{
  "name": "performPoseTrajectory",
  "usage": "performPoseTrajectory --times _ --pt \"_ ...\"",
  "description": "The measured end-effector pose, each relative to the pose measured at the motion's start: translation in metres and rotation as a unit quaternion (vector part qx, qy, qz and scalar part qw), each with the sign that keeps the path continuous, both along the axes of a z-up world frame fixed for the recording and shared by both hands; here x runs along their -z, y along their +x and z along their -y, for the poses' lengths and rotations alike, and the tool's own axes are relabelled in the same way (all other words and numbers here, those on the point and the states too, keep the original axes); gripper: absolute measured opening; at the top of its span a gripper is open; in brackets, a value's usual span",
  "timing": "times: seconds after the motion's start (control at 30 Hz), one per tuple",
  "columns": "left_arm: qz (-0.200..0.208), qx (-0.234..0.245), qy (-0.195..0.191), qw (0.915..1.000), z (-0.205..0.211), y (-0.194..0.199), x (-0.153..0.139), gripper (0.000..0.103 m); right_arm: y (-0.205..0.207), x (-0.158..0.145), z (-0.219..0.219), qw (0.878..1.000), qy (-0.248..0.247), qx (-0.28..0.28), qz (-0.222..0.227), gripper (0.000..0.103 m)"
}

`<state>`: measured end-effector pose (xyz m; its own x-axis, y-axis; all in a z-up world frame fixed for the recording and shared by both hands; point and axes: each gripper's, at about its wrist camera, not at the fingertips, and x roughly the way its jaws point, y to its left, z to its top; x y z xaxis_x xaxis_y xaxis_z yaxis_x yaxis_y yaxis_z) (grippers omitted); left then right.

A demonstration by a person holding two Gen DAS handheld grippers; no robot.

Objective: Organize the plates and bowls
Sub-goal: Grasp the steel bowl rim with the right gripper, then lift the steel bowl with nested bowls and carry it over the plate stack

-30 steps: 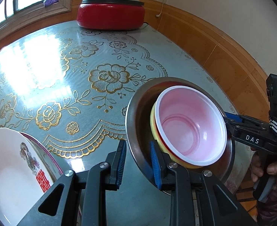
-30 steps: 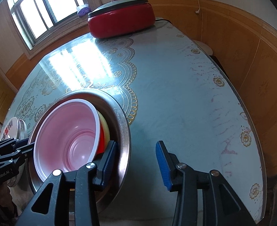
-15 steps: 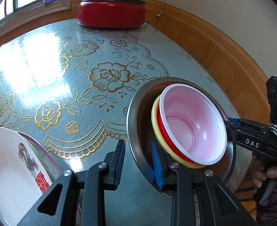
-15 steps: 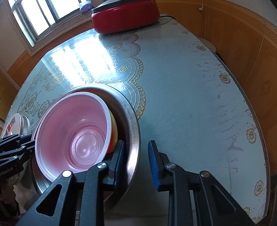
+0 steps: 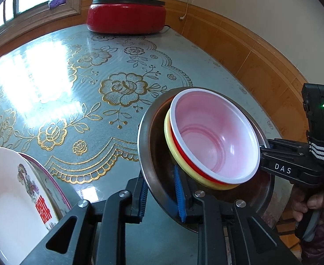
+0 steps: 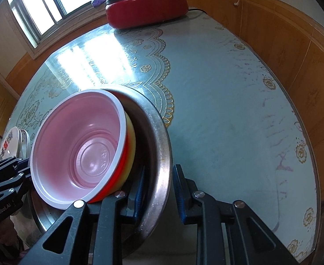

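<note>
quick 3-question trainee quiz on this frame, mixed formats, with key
1. True or false: both grippers straddle the rim of the steel basin.
2. What sits directly under the pink-lined bowl? A) the floral plate B) a yellow bowl C) the pot lid
3. Fill in: the red electric pot stands at the ____ end of the table.

Key:
1. True. The left gripper and right gripper each have one finger inside and one outside the rim.
2. B, the yellow bowl.
3. Far, by the window.
</note>
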<state>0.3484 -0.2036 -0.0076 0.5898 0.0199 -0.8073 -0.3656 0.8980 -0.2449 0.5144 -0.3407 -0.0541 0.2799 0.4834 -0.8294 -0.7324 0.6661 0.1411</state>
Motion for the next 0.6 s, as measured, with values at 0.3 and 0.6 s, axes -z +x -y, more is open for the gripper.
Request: performPoseTrajectory --times 0.3,0.6 --pt "0.008 -0.007 -0.005 0.9999 0.004 -0.007 0.0 0.022 -0.01 0.003 0.003 1.0 0.015 -0.02 -0.012 0.011" --pt "0.004 -0.012 -0.006 0.9999 0.004 -0.001 0.005 0.022 -0.013 0.01 0.003 1.0 0.021 -0.009 -0.003 0.011"
